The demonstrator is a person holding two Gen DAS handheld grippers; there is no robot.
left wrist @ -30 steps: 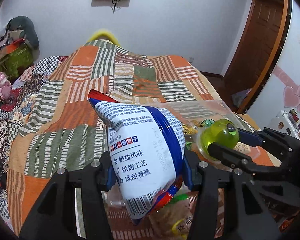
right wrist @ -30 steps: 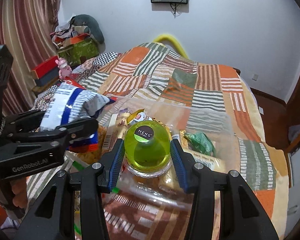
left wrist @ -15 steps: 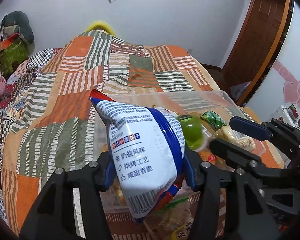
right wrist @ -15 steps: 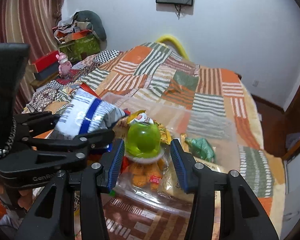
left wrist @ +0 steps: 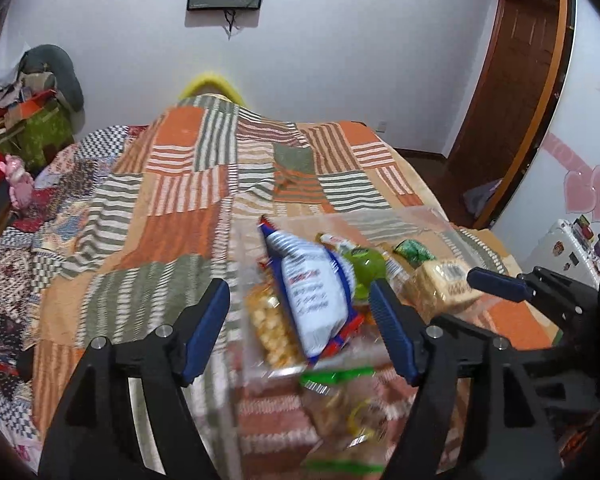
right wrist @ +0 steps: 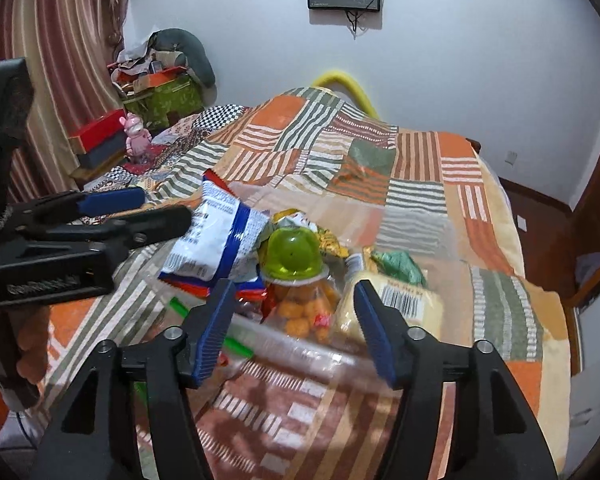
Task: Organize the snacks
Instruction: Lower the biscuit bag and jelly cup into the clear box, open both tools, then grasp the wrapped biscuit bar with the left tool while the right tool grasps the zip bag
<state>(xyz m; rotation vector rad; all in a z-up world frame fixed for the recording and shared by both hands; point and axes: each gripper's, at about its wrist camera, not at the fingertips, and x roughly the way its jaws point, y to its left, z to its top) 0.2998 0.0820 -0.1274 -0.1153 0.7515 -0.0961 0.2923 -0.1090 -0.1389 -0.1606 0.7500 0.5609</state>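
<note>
A clear plastic box (right wrist: 404, 220) sits on the patchwork bed and holds snacks. A white and blue snack bag (left wrist: 314, 296) (right wrist: 216, 240) lies on top of them at the left. A green jelly cup (right wrist: 296, 256) (left wrist: 362, 268) rests upside down beside it. My left gripper (left wrist: 300, 312) is open and empty, just above and in front of the bag. My right gripper (right wrist: 292, 312) is open and empty, in front of the jelly cup.
The box also holds a bag of orange puffs (right wrist: 304, 312), a pale yellow pack with a barcode (right wrist: 400, 308) and a green wrapped sweet (right wrist: 396, 264). More snack packs (left wrist: 340, 400) lie blurred on the quilt in front of the box. The quilt (left wrist: 172, 200) stretches away behind.
My left gripper opened and let the white and blue bag drop into the box. My right gripper opened, released the jelly cup into the box, and both pulled back.
</note>
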